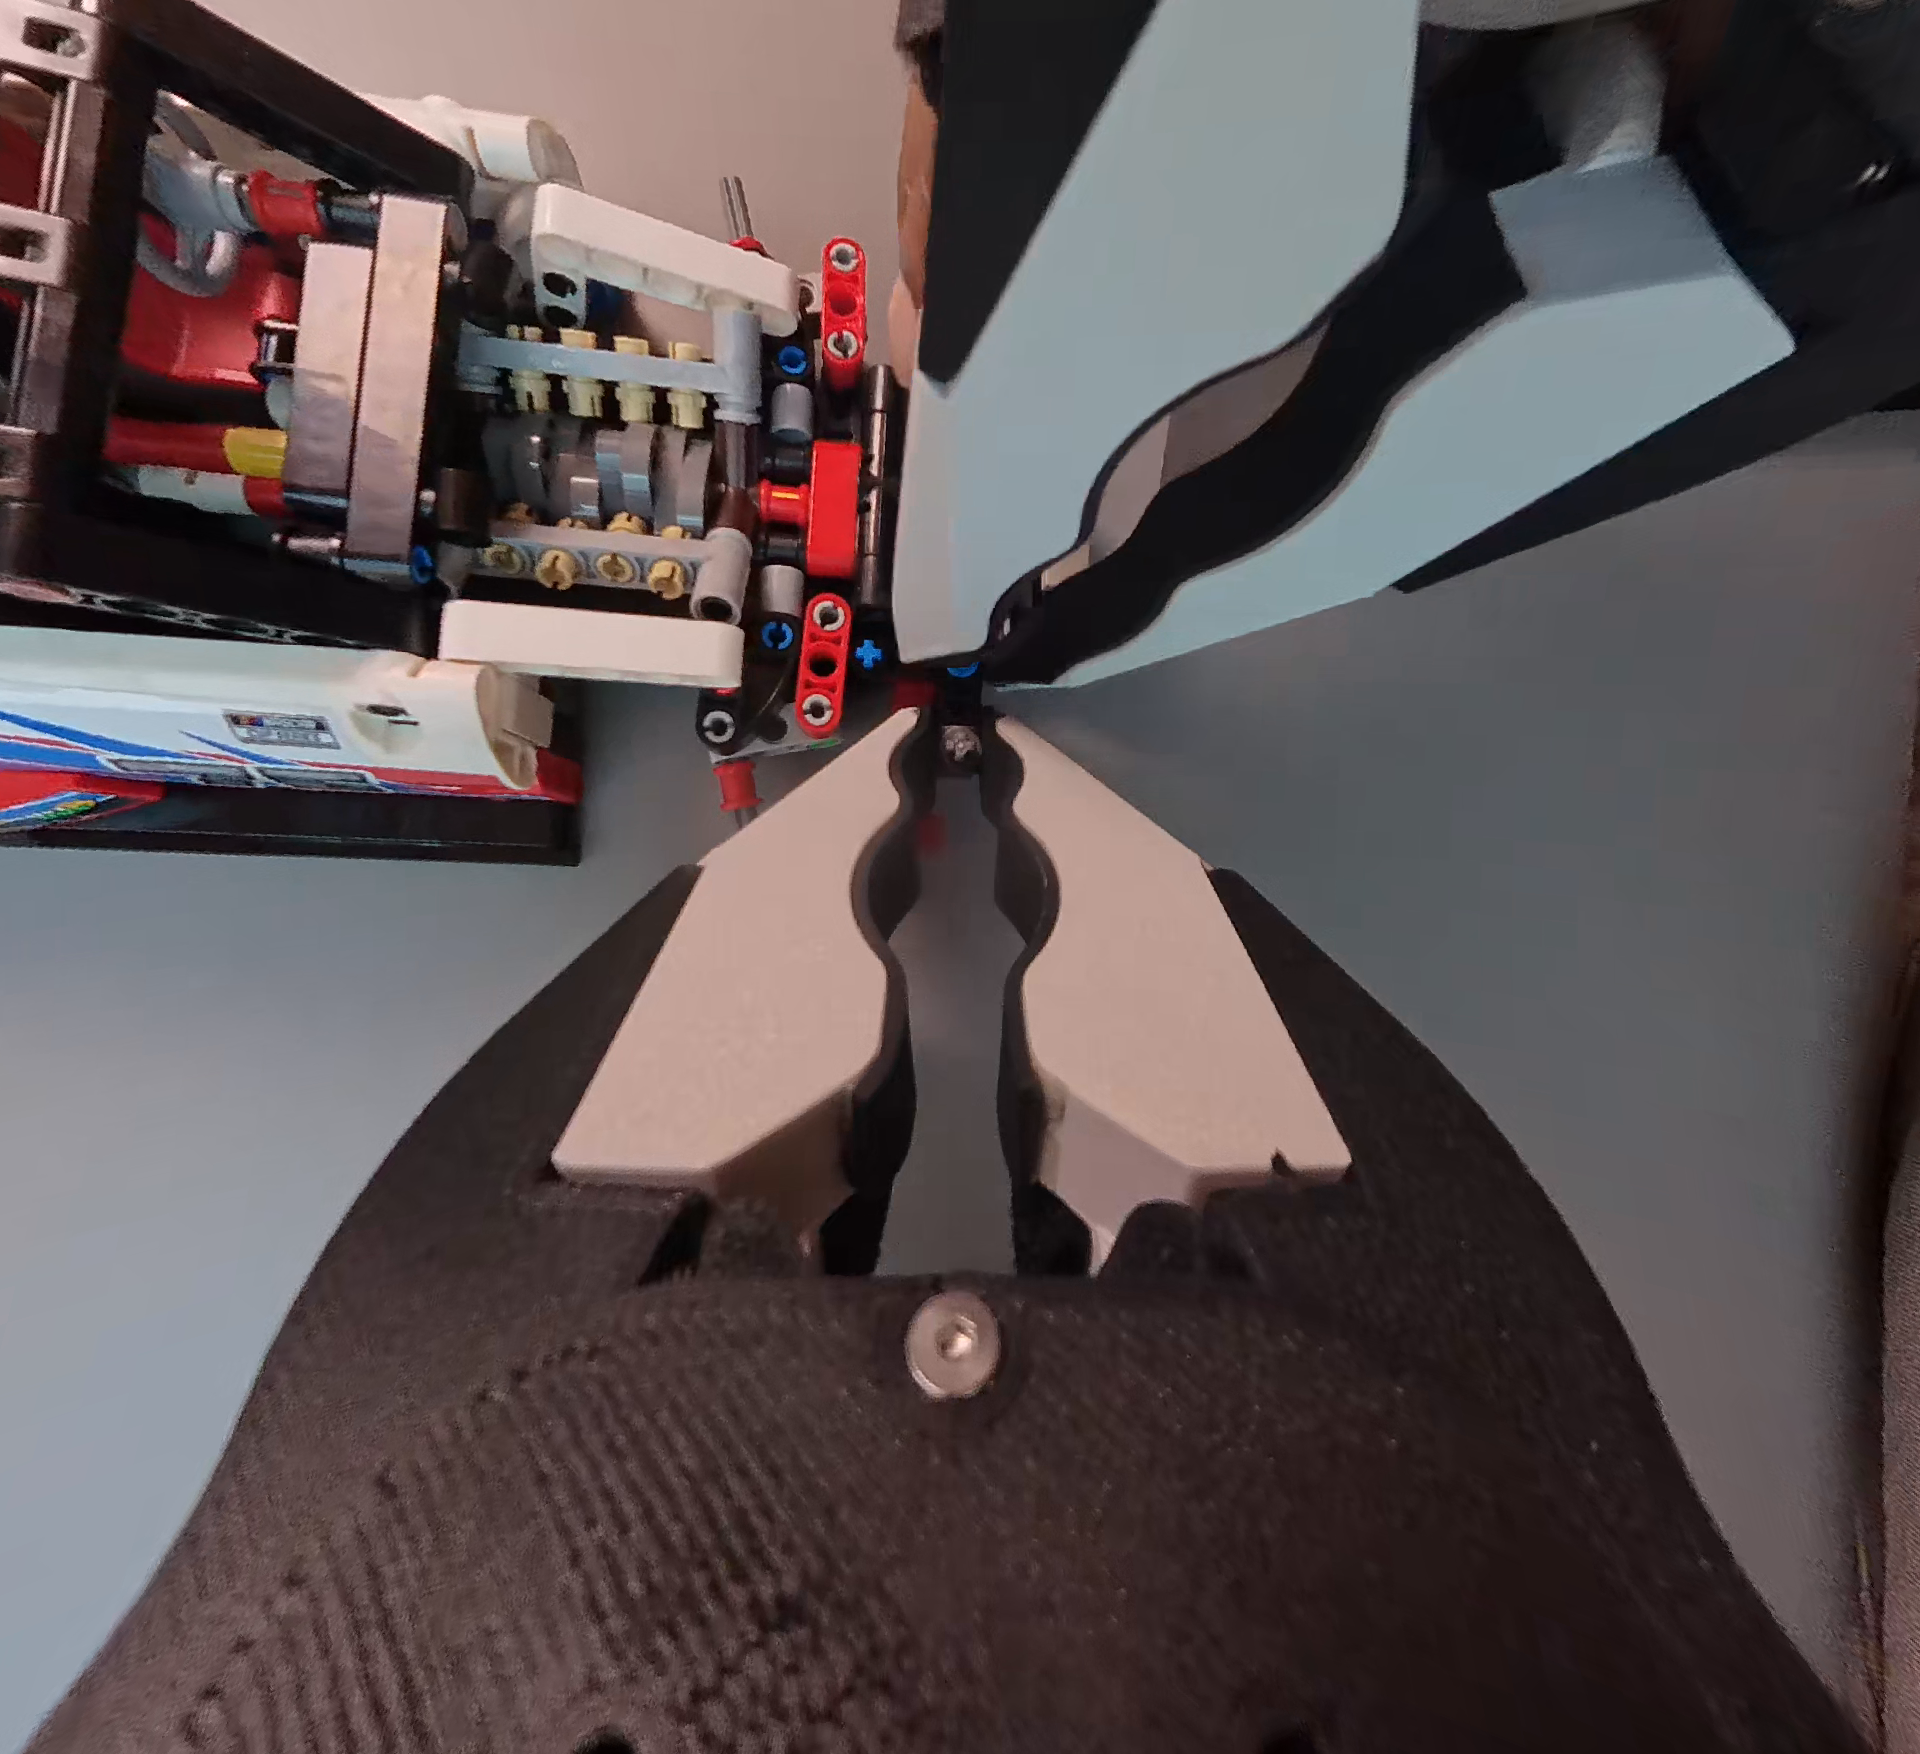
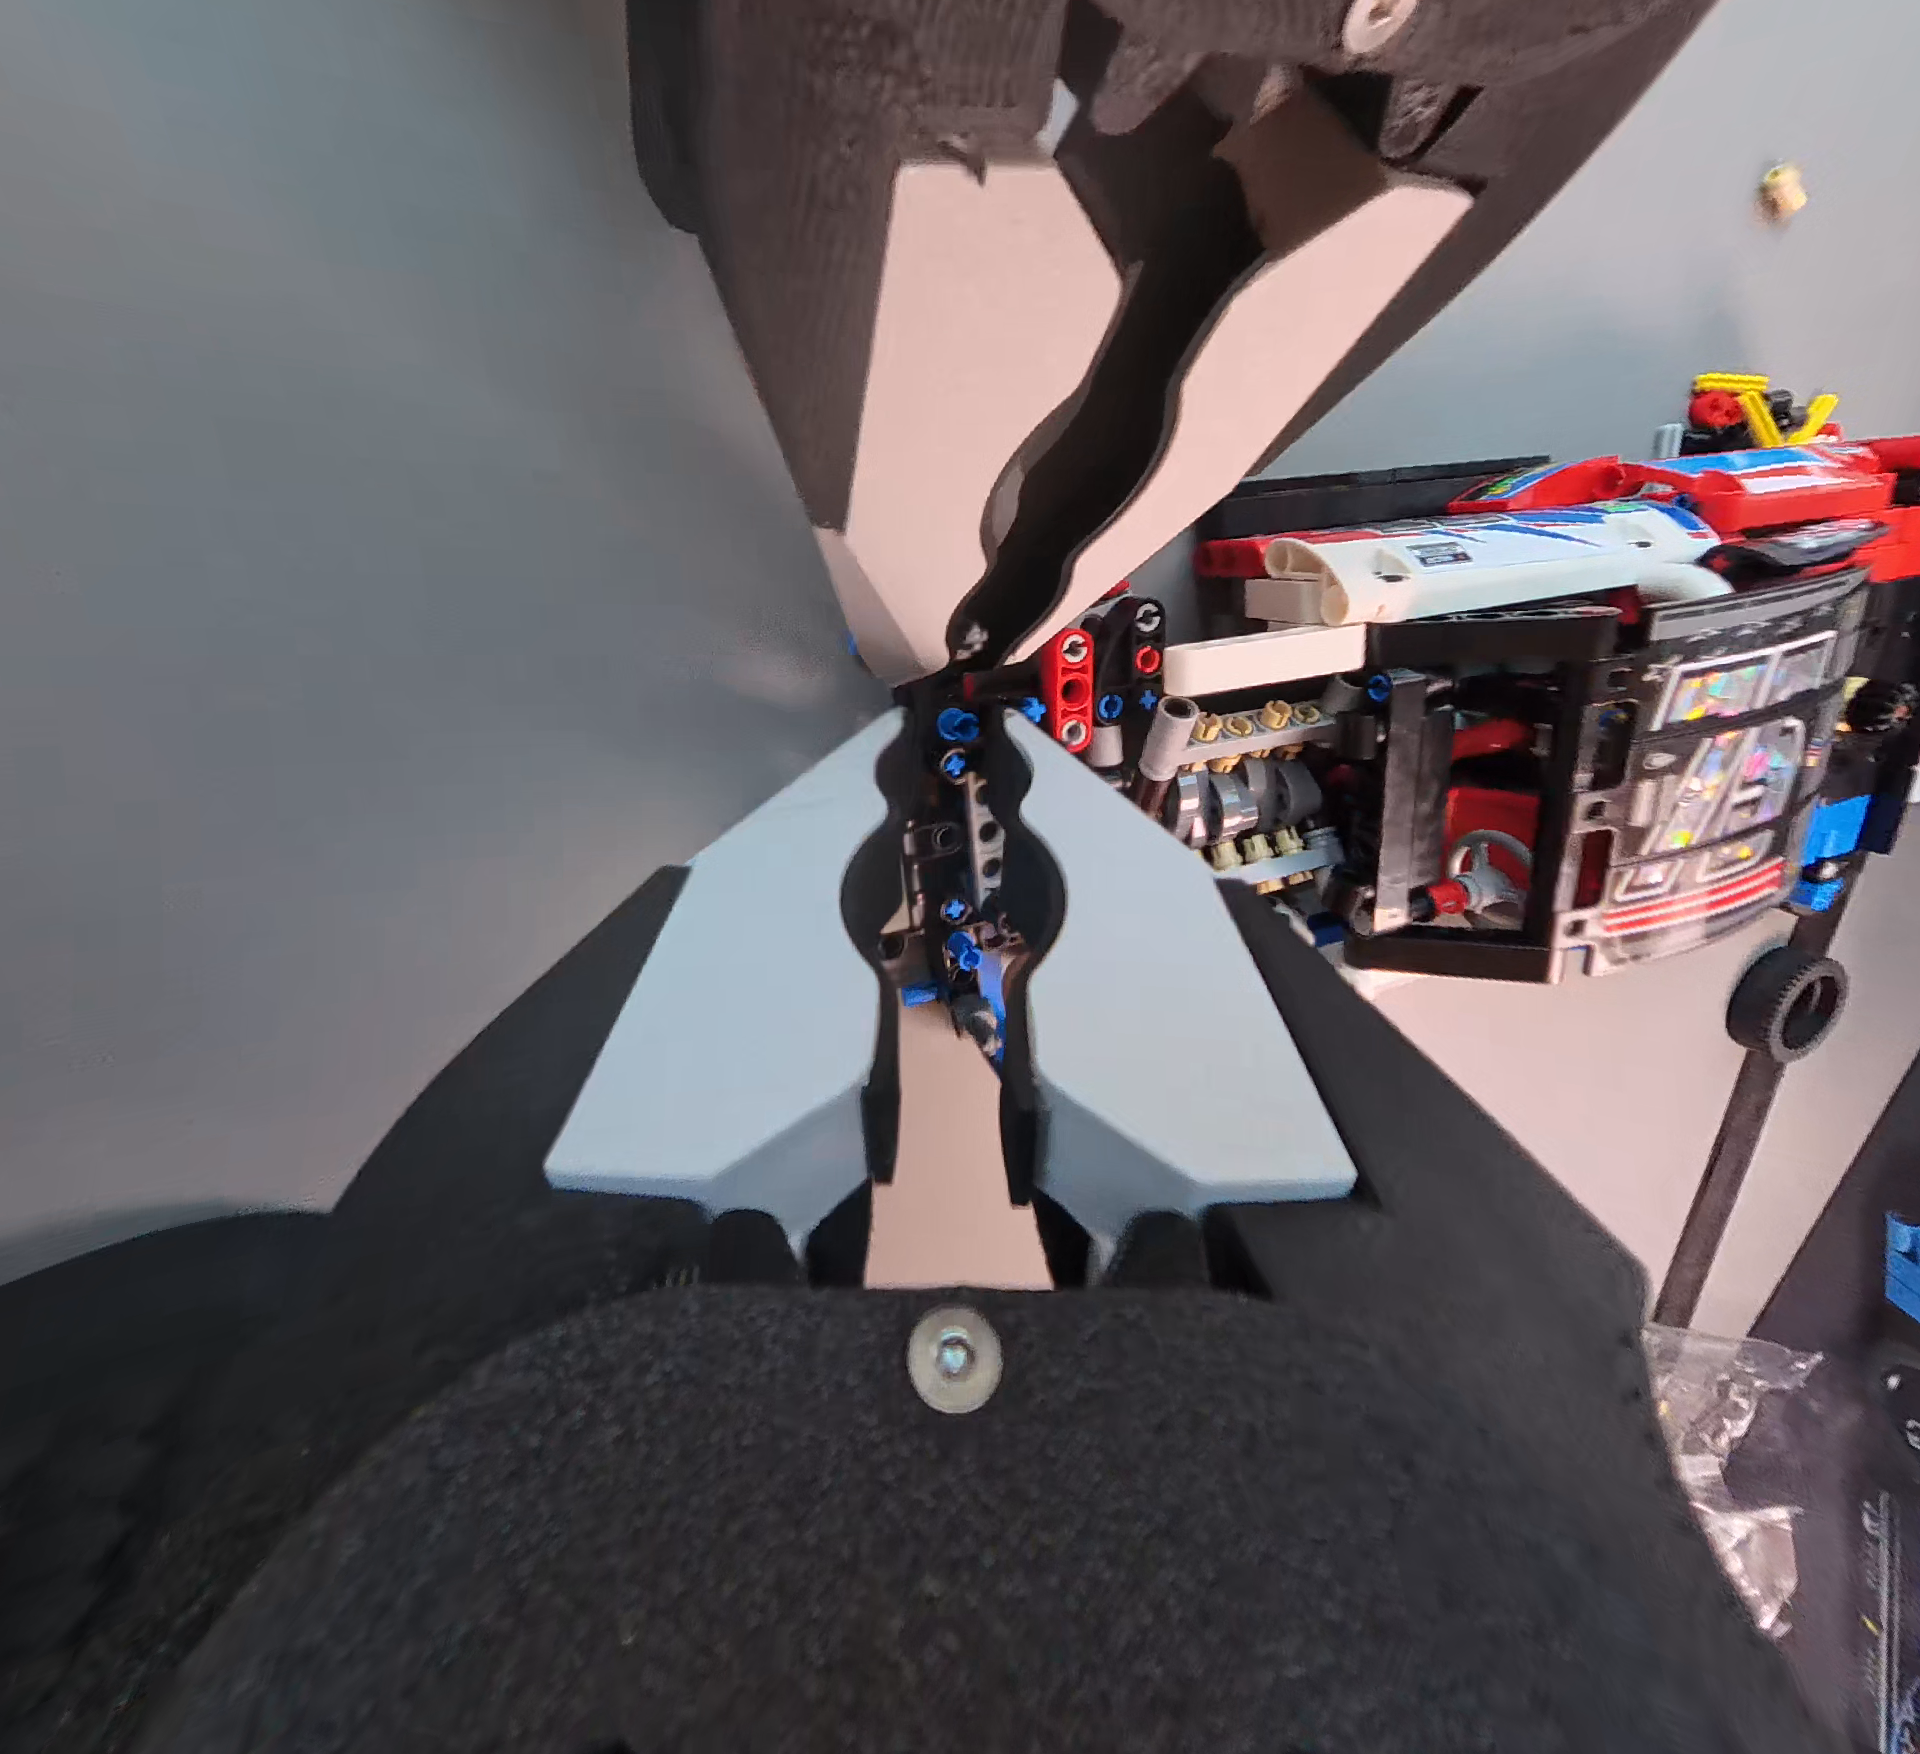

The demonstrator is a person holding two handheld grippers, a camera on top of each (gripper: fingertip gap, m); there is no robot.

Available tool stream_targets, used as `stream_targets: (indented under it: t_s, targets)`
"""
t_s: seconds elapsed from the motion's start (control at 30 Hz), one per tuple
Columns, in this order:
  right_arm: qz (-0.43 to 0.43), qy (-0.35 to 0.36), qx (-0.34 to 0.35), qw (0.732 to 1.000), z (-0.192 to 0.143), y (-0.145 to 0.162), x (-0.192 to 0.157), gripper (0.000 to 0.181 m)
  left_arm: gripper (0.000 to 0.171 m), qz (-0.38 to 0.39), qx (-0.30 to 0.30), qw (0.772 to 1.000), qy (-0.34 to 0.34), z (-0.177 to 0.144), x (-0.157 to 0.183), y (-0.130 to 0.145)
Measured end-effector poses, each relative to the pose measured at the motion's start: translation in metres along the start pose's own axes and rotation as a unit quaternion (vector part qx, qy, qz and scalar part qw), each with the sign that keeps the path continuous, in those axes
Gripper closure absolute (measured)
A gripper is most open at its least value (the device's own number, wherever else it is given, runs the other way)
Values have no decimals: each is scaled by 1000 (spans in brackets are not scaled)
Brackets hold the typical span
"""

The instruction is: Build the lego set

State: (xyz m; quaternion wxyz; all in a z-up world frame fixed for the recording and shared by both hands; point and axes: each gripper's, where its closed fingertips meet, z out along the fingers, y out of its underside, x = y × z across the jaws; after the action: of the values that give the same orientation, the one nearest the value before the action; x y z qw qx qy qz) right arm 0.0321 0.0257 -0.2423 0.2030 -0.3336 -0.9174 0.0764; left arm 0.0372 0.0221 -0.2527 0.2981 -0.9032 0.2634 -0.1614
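Lego car model (image 1: 436, 457), glossy red-white-black plastic, is lying on the matte grey table (image 1: 1455, 977) | right gripper (image 2: 954, 717) is pinching a black beam assembly (image 2: 961, 831) at the model's end | left gripper (image 1: 961, 717) is nipping a small pin there | right wrist view alone is showing a loose tyre (image 2: 1787, 1003) and plastic bag (image 2: 1725, 1455)

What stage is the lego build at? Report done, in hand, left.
Done: the car has its engine block, white side panels and stickered red bodywork fitted.
In hand: the right tongs are shut on a black sub-assembly with blue pins; the left tongs pinch its tip at the car's rear end.
Left: a loose wheel and a tan piece lie unused.
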Motion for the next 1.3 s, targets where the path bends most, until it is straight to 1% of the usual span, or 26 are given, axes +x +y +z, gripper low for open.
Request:
stream_targets:
  t_s: [0.2,0.4,0.47,0.67,0.77,0.83,1.07,1.17,1.23,1.3]
  targets:
    - [18,-29,4,999,1,1,-1,174,166,17,2,1000,-16,1,0,-1]
    - [29,-32,11,999,3,0,-3,174,163,23,42,999,-22,-3,-1,2]
    - [41,-36,20,998,3,0,-3,174,166,26,55,998,-23,0,0,0]
    - [71,-47,39,996,3,0,-3,174,166,31,46,998,-22,0,0,0]
    - [85,-42,47,994,3,-1,-3,174,165,27,31,999,-21,0,0,1]
    - [71,-23,45,996,2,-2,-2,173,165,29,23,999,-24,0,0,0]
    - [-10,28,-22,999,3,0,-1,172,165,18,35,999,-20,1,0,0]
    - [-30,49,-15,998,4,-1,0,171,165,8,49,999,-9,0,-1,0]
    - [-37,59,-6,998,4,-2,-1,168,165,5,53,999,-5,-1,-1,1]
    - [-48,85,-4,995,3,-2,2,164,165,6,55,998,-7,-1,-1,0]
